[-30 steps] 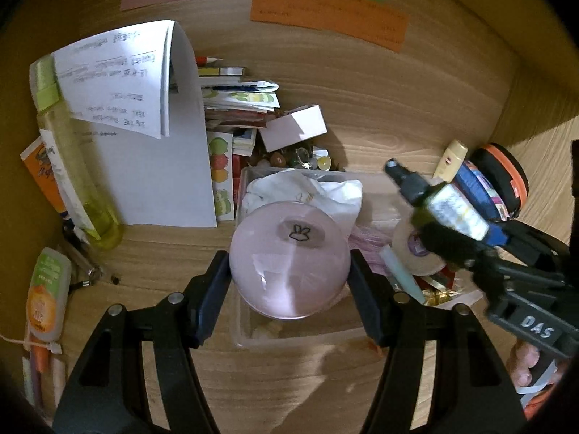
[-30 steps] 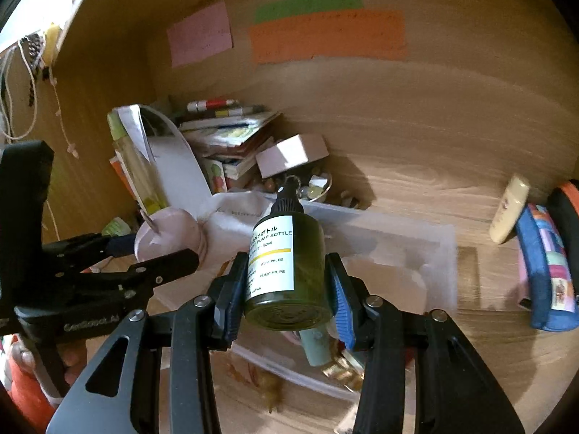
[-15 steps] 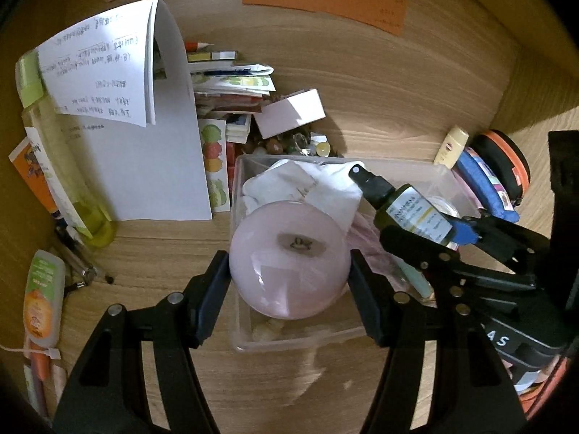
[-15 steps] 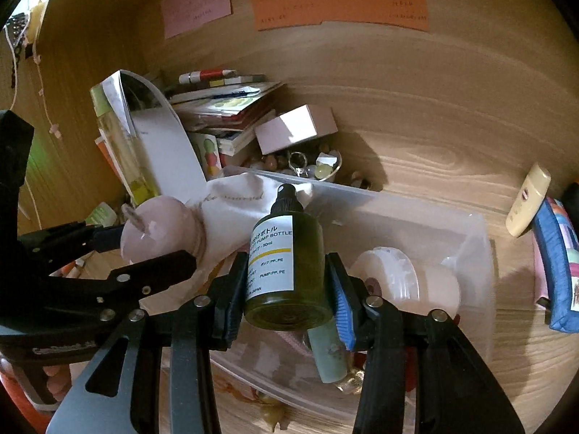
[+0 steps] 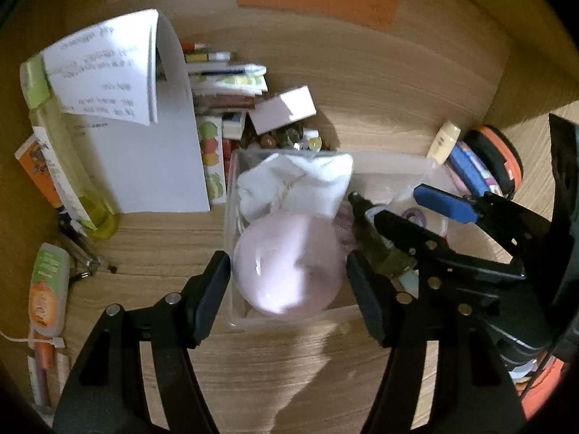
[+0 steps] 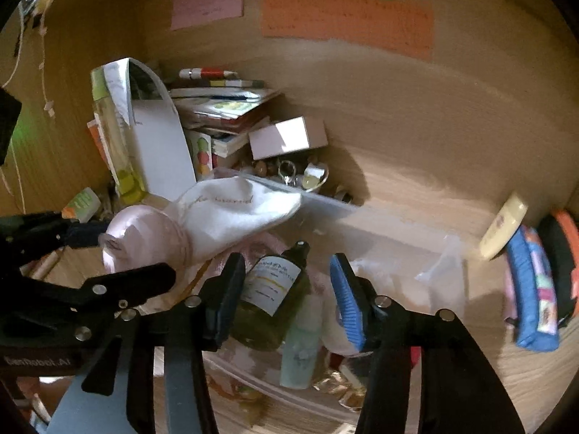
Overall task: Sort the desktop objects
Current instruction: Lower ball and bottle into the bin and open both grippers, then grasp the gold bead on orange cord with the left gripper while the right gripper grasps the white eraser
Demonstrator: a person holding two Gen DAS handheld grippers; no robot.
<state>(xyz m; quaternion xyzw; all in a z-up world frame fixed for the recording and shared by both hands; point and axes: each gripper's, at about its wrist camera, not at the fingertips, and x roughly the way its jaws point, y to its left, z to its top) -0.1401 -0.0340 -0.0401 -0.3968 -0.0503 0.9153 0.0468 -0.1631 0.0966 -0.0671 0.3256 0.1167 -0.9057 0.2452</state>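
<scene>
Clutter rings the clear bin (image 5: 231, 238), the landmark for everything here. Left of the bin stand a tall yellow-green bottle (image 5: 65, 166) and a folded white sheet (image 5: 119, 83) with lines of writing too blurred to read; an orange-and-green tube (image 5: 49, 289) lies nearer the camera on that side.

At the bin's left end sits the pink ball (image 5: 289, 264), partly under a white cloth pouch (image 6: 231, 213) that bears a thin cursive line I cannot make out. The left gripper (image 5: 287, 289) straddles the ball with its jaws opening; a gap shows at each pad, so the ball looks let go and resting in the bin. It seems smooth, glossy and light, likely to roll, so a hold across its widest part would suit it best.

Toward the bin's middle lies the dark green pump bottle (image 6: 271, 293), tipped on its side among other items. The right gripper (image 6: 286, 289) is around it with jaws opening, and neither pad presses on it. Its white label carries small print, unreadable here. The bottle looks rigid and slick, probably holding liquid; its straight body is the place to grip, not the narrow pump neck.

Right of the bin lie a cream tube (image 6: 503, 228), a blue patterned pouch (image 6: 528, 289) and a black-and-orange case (image 5: 495, 159). Behind the bin, pink, green and orange notes on the wall are illegible.
</scene>
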